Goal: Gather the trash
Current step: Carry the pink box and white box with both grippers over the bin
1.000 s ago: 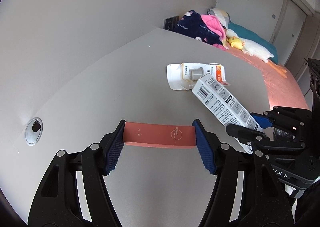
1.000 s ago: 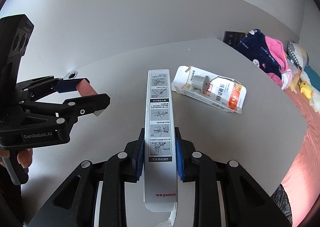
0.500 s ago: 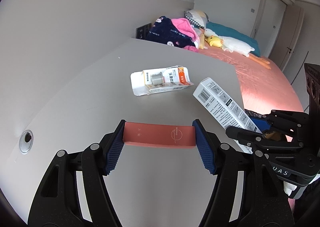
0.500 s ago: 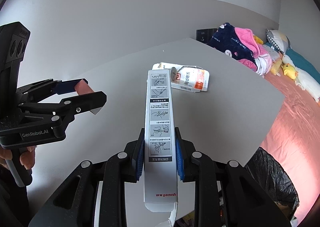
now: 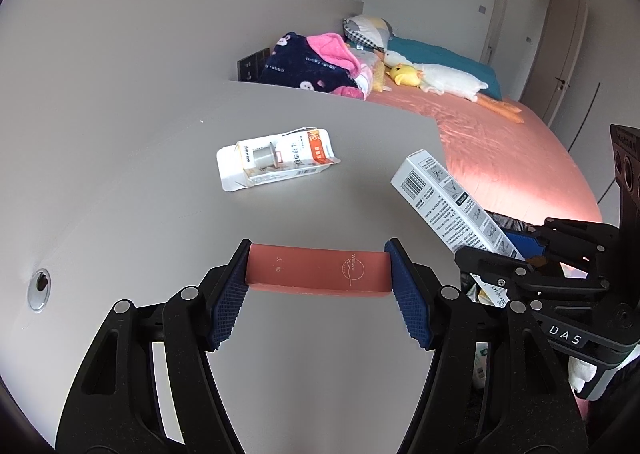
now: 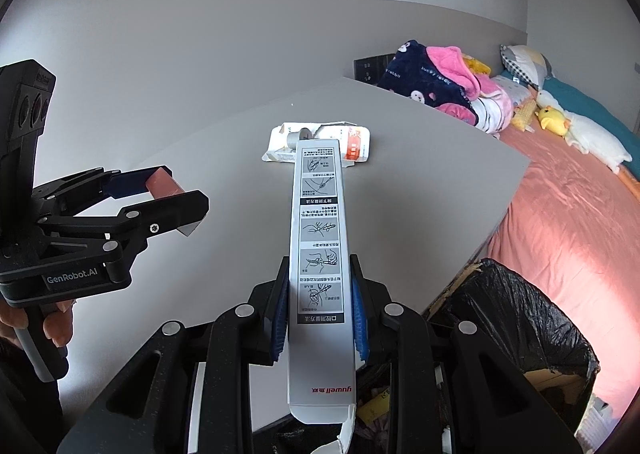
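Left tongs (image 5: pixel 318 274) clamped on pink box (image 5: pixel 319 272), right tongs (image 6: pixel 320 312) gripping long white carton (image 6: pixel 320 262), crushed carton (image 5: pixel 276 162) lying on desk (image 5: pixel 140 193).

Matt grey table (image 5: pixel 140 173), smooth. A long white box (image 6: pixel 320 254) of printed cardboard; the pink box (image 5: pixel 320 272) is matt card too. The bin liner (image 6: pixel 520 318) is glossy, crinkled black plastic. Blue pads (image 5: pixel 226 300) look finely ribbed.
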